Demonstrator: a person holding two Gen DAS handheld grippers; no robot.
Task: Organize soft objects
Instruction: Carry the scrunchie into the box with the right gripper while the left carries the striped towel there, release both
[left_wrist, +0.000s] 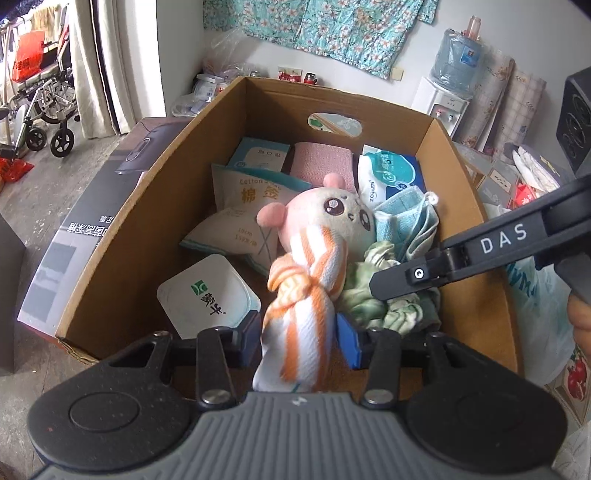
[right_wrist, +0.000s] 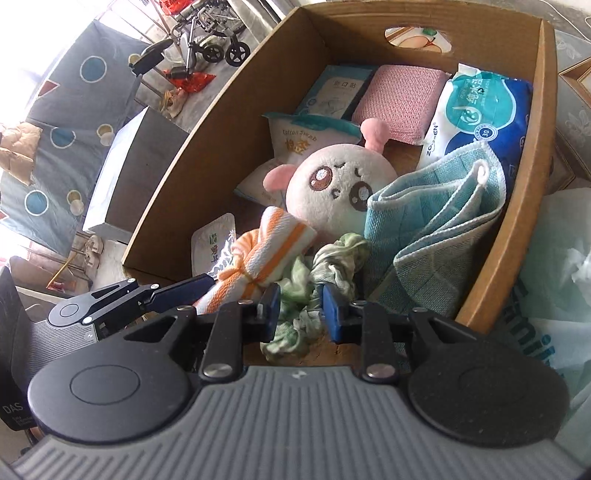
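Left wrist view: the left gripper (left_wrist: 300, 341) clamps an orange-and-white striped knotted cloth (left_wrist: 308, 291) over the open brown cardboard box (left_wrist: 155, 206), beside a pink-eared plush toy (left_wrist: 328, 214).

Right wrist view: the right gripper (right_wrist: 301, 308) pinches a crumpled pale-green cloth (right_wrist: 301, 280) just beside a folded teal towel (right_wrist: 436, 229) in the box.
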